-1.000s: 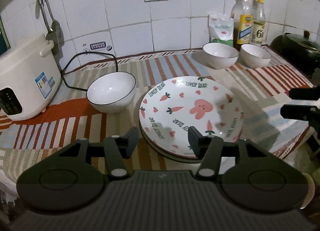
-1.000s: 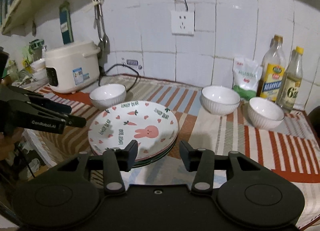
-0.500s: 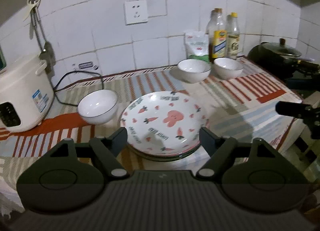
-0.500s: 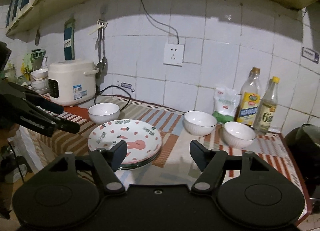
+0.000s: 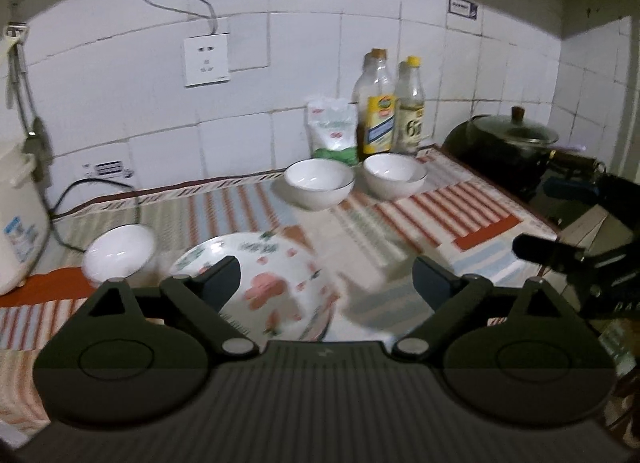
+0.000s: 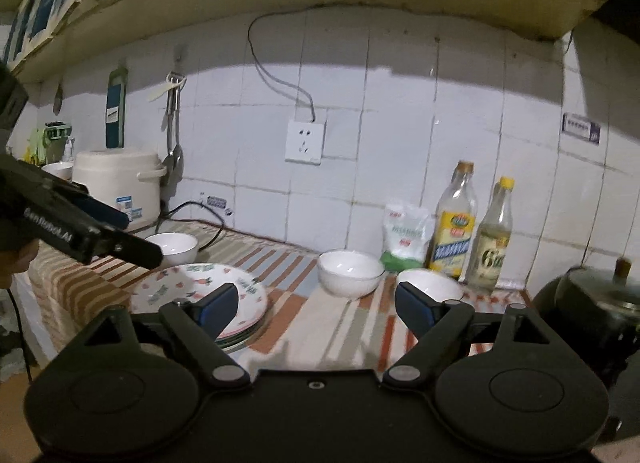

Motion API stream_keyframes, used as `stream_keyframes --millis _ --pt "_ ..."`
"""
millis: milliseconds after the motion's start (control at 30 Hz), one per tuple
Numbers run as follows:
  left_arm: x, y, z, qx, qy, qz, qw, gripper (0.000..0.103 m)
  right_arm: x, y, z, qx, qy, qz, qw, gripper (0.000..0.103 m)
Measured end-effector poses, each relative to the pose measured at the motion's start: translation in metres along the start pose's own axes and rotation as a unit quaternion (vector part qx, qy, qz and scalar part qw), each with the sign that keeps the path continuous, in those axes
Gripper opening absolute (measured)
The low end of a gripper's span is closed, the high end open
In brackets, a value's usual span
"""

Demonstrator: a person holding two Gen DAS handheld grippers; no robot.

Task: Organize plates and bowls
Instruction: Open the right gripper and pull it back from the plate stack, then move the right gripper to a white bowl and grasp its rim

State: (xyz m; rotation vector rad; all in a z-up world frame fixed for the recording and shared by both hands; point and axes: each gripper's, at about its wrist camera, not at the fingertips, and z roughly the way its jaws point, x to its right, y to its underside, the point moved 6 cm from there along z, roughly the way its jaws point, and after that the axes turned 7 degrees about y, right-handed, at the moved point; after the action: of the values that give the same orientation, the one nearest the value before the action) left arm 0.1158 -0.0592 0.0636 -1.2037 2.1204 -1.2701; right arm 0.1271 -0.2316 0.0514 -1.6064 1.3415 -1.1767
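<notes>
Backing away from the stacked plates resting on the desk, left claw and right claw are opening, both empty; three bowls remain unstacked.

Both views are dim, lit by a pool of light on the tiled wall whose upper part lies in curved shadow. Motion blur smears the patterned plate and the striped cloth on the counter. Fisheye distortion bends the tile lines and darkens the corners; the bottles are soft.
</notes>
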Motion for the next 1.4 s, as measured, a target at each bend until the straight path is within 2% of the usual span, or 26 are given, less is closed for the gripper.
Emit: stream_keyframes --millis 233,300,433,600,700,833,900,1000,1067,1233,1367,1400 --pt "0.029 -0.014 0.057 -0.001 0.055 -0.035 0.9979 0.094 0.049 0.006 0.02 0.0 -0.016 0.043 0.999 0.096" --pt "0.037 -0.016 0.075 -0.003 0.057 -0.038 0.9976 0.093 0.064 0.011 0.031 -0.003 -0.027 0.049 0.998 0.1" --pt "0.053 -0.024 0.115 0.003 0.042 -0.042 0.9982 0.092 0.088 0.021 0.057 -0.014 -0.025 0.046 0.999 0.101" --pt "0.063 -0.033 0.167 -0.003 0.054 -0.083 0.9951 0.091 0.111 0.035 0.086 -0.012 -0.027 0.031 0.999 0.101" --pt "0.061 -0.037 0.202 -0.006 0.052 -0.105 0.9931 0.089 0.125 0.045 0.108 -0.03 -0.031 0.035 0.998 0.101" --pt "0.05 -0.037 0.24 -0.017 0.065 -0.155 0.9856 0.089 0.15 0.064 0.14 -0.064 -0.056 0.095 0.992 0.101" --pt "0.047 -0.038 0.255 -0.015 0.053 -0.164 0.985 0.088 0.16 0.069 0.154 -0.074 -0.07 0.125 0.987 0.101" --pt "0.04 -0.039 0.276 -0.013 0.034 -0.179 0.9832 0.08 0.176 0.076 0.168 -0.089 -0.074 0.186 0.976 0.101" --pt "0.033 -0.039 0.288 -0.011 0.023 -0.196 0.9803 0.071 0.185 0.077 0.174 -0.092 -0.068 0.214 0.97 0.1" --pt "0.028 -0.039 0.312 -0.01 0.005 -0.21 0.9776 0.06 0.201 0.077 0.197 -0.12 -0.055 0.261 0.956 0.085" --pt "0.028 -0.042 0.331 -0.008 -0.002 -0.218 0.976 0.055 0.205 0.081 0.22 -0.143 -0.05 0.286 0.946 0.074" --pt "0.028 -0.043 0.334 -0.005 -0.004 -0.219 0.9757 0.054 0.204 0.083 0.224 -0.148 -0.052 0.287 0.945 0.068"
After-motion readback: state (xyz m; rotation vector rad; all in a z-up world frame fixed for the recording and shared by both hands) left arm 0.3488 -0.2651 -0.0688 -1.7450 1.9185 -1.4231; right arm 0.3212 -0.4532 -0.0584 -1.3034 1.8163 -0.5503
